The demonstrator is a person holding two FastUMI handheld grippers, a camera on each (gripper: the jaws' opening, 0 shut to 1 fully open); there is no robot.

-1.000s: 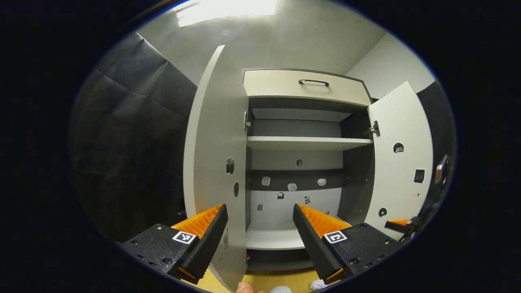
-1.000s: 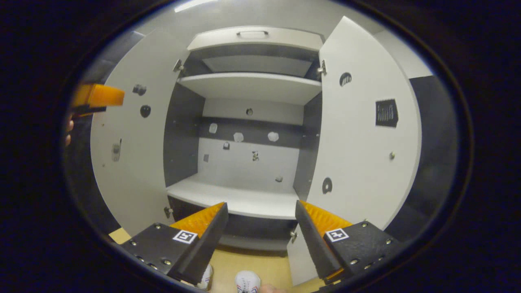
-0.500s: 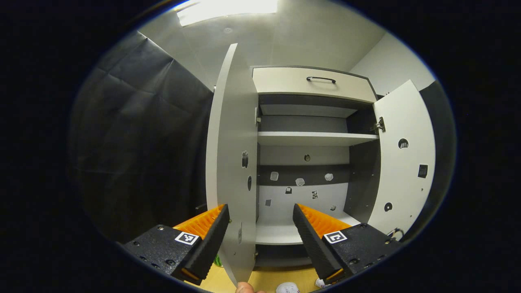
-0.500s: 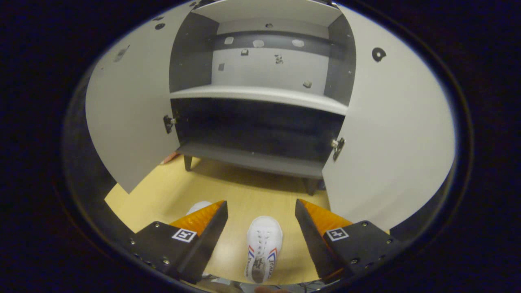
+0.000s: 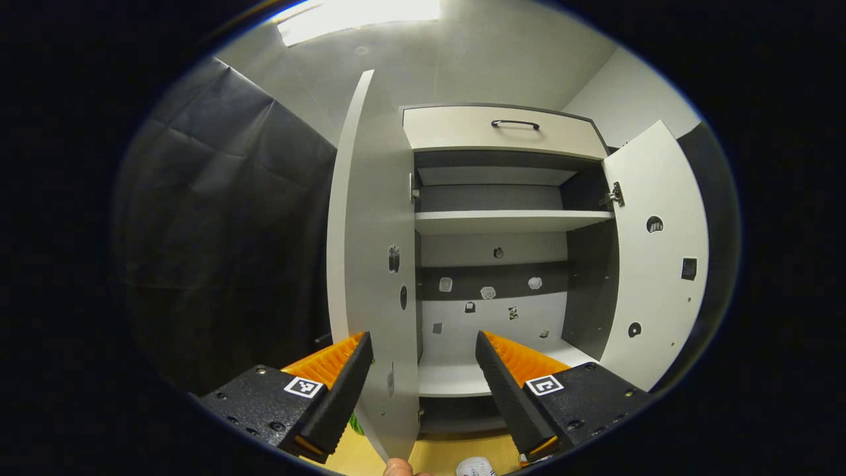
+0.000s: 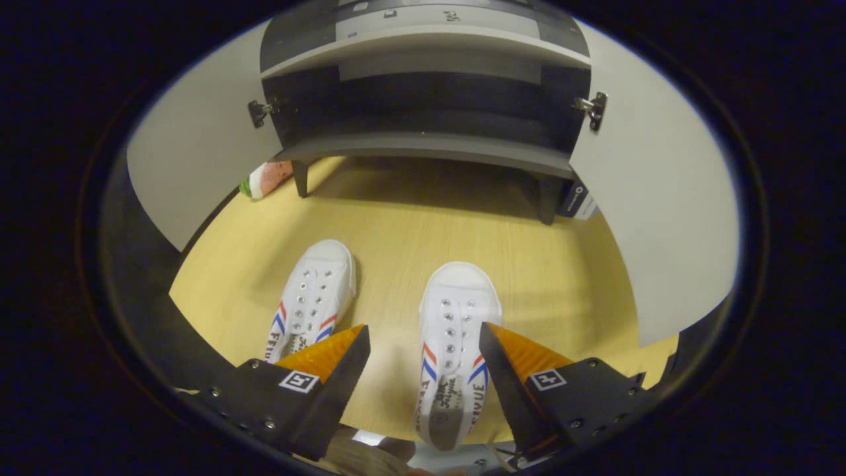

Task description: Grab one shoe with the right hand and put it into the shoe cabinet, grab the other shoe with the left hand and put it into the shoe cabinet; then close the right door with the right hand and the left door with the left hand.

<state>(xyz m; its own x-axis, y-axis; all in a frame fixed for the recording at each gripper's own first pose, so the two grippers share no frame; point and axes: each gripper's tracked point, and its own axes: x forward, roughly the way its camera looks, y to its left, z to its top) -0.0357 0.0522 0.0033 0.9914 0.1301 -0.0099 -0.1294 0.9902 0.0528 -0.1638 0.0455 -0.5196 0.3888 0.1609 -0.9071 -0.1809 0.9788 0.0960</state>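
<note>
Two white sneakers with red and blue stripes stand on the yellow wooden floor before the shoe cabinet [image 6: 423,142]. The right shoe [image 6: 455,344] lies between the spread fingers of my right gripper [image 6: 423,347], which hangs open above it without touching. The left shoe [image 6: 310,297] sits beside it, partly behind the left finger. In the left gripper view my left gripper [image 5: 423,354] is open and held high, facing the cabinet [image 5: 502,218]; the left door [image 5: 373,264] stands edge-on between its fingers, and the right door [image 5: 654,258] is swung open. A shoe toe [image 5: 476,467] peeks at the bottom.
The cabinet has a drawer with a black handle [image 5: 514,123] on top and bare white shelves [image 5: 509,220] inside. A pink and green object [image 6: 268,178] lies on the floor by the cabinet's left leg. Black cloth [image 5: 225,238] hangs left of the cabinet.
The right gripper has tilted steeply down from the cabinet shelves to the floor, bringing both shoes into view and the right shoe between its fingers. The left gripper shifted only slightly.
</note>
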